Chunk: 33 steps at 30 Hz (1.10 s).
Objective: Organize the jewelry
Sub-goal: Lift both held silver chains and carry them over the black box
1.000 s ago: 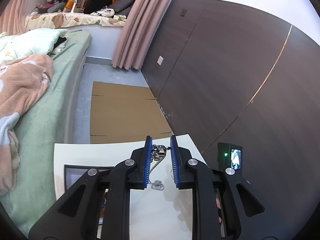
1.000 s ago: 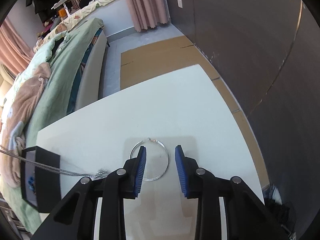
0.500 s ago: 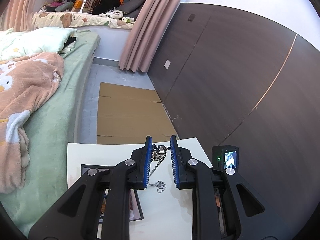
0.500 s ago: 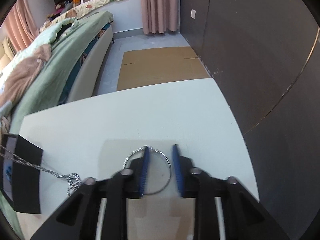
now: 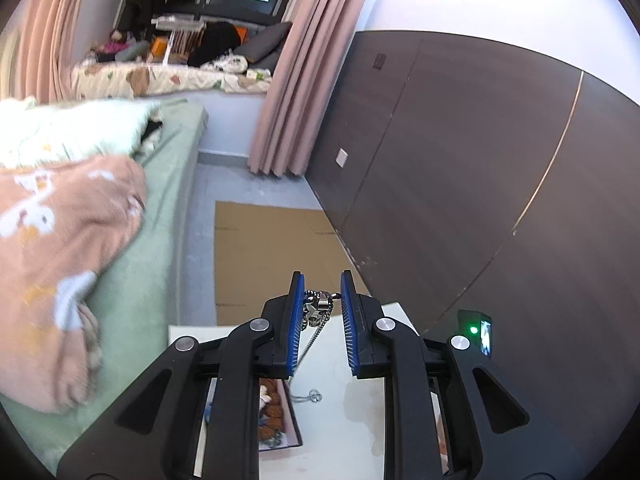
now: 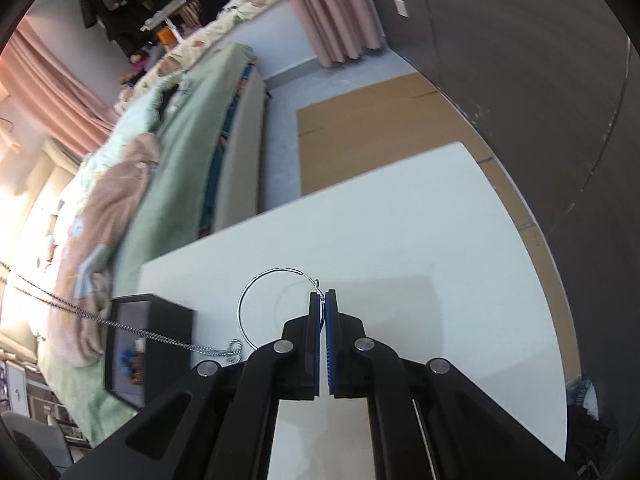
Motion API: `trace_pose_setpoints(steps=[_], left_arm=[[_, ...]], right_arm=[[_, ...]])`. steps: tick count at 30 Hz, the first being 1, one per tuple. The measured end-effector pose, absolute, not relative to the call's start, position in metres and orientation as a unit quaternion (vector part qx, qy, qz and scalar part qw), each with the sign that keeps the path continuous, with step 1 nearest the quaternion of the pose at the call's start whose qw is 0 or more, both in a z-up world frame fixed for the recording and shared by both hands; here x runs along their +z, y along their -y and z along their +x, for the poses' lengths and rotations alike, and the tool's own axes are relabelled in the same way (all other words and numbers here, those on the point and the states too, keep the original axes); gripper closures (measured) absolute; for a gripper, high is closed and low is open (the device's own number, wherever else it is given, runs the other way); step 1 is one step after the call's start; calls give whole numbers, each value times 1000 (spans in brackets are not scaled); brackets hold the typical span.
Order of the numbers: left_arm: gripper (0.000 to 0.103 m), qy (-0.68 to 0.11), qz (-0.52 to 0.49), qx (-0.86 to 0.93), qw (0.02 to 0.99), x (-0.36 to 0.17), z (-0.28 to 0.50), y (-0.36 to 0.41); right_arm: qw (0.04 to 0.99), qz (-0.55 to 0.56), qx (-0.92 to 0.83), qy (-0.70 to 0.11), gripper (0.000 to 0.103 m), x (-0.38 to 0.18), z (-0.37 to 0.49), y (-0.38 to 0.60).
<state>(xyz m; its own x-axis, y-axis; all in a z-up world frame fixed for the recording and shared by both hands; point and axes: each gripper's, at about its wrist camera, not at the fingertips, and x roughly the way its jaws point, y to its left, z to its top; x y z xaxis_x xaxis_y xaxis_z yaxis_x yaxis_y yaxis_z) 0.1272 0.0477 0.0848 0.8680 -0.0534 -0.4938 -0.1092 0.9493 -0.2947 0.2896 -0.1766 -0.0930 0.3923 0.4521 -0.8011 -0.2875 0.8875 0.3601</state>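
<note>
A second ago the right tongs point(image 6: 323, 300) stood open over the hoop earring point(image 6: 267, 304) lying flat on the white table point(image 6: 440, 240); now their blue pads have come together on the hoop's clasp end, and the ring stands up off the tabletop with its shadow behind it. The left tongs point(image 5: 320, 294) have risen too, so the bed and curtain fill more of their view. They are set narrow, pinching the chunky pendant point(image 5: 316, 310) of a necklace, and its chain point(image 5: 310, 348) hangs down between the pads to a small loose end just below them. In the right view that chain runs taut from the left edge to a little heap beside the left arm of the right tongs. The black box point(image 6: 148, 352), open with some pieces already in it, sits to the left of both tongs. By my reading the sorting is partly done: both pieces are picked up, neither is yet stored. The hoop's plane is near upright, reaching left and away from the pads; the chain's long axis runs down from the left tongs.
</note>
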Motion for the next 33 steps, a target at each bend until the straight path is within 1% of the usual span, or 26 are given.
trace_pose_setpoints(steps=[5, 11, 17, 23, 33], left_arm=[[84, -238, -134, 36, 961, 120, 116, -46], [84, -202, -97, 52, 973, 174, 100, -39], [84, -178, -72, 66, 979, 214, 92, -36], [84, -178, -62, 76, 979, 220, 93, -41], [84, -198, -77, 97, 972, 190, 98, -61]], right_arm=[[830, 92, 251, -490, 100, -74, 278, 168], [827, 99, 263, -487, 100, -67, 276, 162], [825, 102, 274, -484, 100, -64, 272, 157], [824, 100, 284, -479, 100, -60, 264, 154], [826, 99, 294, -472, 100, -53, 257, 154]])
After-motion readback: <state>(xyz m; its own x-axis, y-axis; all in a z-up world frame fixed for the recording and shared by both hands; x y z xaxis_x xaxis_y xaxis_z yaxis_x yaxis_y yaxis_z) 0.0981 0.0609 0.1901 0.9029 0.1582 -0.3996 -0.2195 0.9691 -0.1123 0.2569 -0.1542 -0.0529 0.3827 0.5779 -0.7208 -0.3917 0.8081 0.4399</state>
